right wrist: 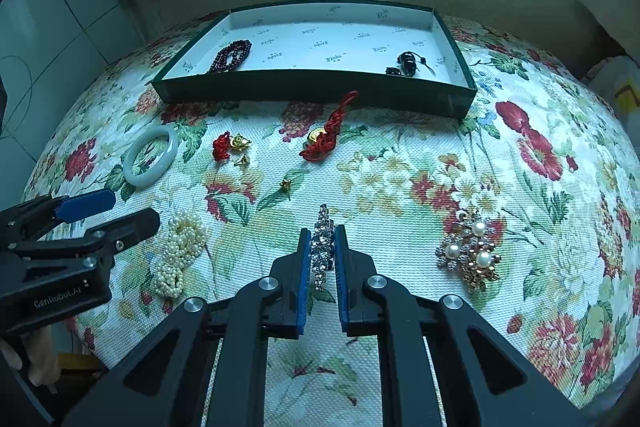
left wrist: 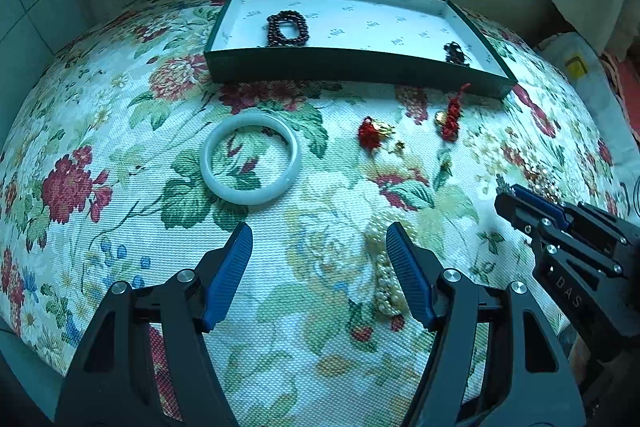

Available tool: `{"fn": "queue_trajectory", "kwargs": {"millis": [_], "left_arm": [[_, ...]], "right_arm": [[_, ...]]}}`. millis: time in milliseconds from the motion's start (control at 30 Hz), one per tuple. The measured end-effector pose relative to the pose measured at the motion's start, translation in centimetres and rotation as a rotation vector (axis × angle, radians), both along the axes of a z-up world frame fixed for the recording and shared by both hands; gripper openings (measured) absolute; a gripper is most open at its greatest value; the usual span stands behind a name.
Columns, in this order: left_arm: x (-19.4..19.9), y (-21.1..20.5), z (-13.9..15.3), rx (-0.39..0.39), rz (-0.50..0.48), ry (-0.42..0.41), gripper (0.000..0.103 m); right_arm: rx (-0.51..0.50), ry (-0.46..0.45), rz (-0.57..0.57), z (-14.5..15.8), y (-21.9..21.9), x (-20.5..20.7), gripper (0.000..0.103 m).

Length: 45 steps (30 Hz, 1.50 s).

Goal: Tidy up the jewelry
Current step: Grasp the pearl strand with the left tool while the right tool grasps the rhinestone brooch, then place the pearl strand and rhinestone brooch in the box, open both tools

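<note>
A dark green box point(right wrist: 316, 89) with a white patterned lining sits at the far side of the floral tablecloth; it holds a dark red bead bracelet point(right wrist: 232, 55) and a black bead piece point(right wrist: 408, 62). My right gripper point(right wrist: 323, 247) is shut on a rhinestone clip point(right wrist: 323, 251) low over the cloth. My left gripper point(left wrist: 320, 239) is open and empty above the cloth, with a pearl strand point(left wrist: 386, 279) by its right finger. A white jade bangle point(left wrist: 250, 157), a red tassel charm point(left wrist: 370, 133) and a red knotted cord charm point(left wrist: 452, 119) lie in front of the box point(left wrist: 352, 67).
A pearl and rhinestone brooch point(right wrist: 470, 253) lies right of my right gripper. Small gold earrings point(right wrist: 286, 185) lie mid-cloth. The pearl strand also shows in the right wrist view point(right wrist: 180, 251). The round table drops off on all sides; a wall stands behind the box.
</note>
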State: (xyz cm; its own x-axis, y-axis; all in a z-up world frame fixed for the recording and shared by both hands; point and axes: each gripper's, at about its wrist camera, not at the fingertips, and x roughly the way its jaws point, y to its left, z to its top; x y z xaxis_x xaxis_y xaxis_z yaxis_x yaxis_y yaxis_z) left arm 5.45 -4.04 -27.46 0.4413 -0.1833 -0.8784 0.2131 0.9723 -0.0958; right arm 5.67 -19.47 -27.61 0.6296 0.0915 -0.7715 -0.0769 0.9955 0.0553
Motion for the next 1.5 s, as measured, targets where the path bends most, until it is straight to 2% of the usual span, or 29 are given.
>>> {"fn": "queue_trajectory", "kwargs": {"millis": [133, 200, 267, 333, 467, 533, 800, 1167, 1500], "left_arm": [[-0.5, -1.4, -0.6, -0.002, -0.056, 0.009, 0.069], [-0.5, -1.8, -1.0, -0.008, -0.07, 0.018, 0.066], [-0.4, -2.1, -1.4, -0.009, -0.081, 0.035, 0.052], [-0.4, -2.4, -1.5, -0.006, -0.087, 0.034, 0.048], [-0.8, -2.9, -1.5, -0.007, -0.12, 0.033, 0.023], [-1.0, -3.2, -1.6, -0.025, -0.142, 0.037, 0.014], [-1.1, -2.9, -1.3, -0.032, -0.142, 0.021, 0.013], [-0.4, -2.2, 1.4, -0.05, -0.129, -0.045, 0.013], [4.1, -2.7, 4.2, -0.054, -0.136, -0.13, 0.013]], "right_arm": [[0.01, 0.002, -0.011, 0.0, -0.7, -0.8, 0.012], [0.016, 0.004, -0.016, -0.1, -1.0, -1.2, 0.012], [0.022, 0.005, -0.022, -0.2, -1.2, -1.4, 0.011], [0.032, 0.005, -0.029, -0.3, -1.5, -1.5, 0.011], [0.047, 0.0, -0.028, -0.3, -1.6, -1.6, 0.012], [0.053, 0.001, -0.028, -0.3, -1.5, -1.6, 0.012], [0.063, 0.001, -0.026, -0.4, -1.4, -1.7, 0.012], [0.077, -0.02, -0.016, 0.6, -1.4, -1.7, 0.012], [0.091, -0.11, -0.001, 4.1, -1.9, 1.7, 0.011]]}}
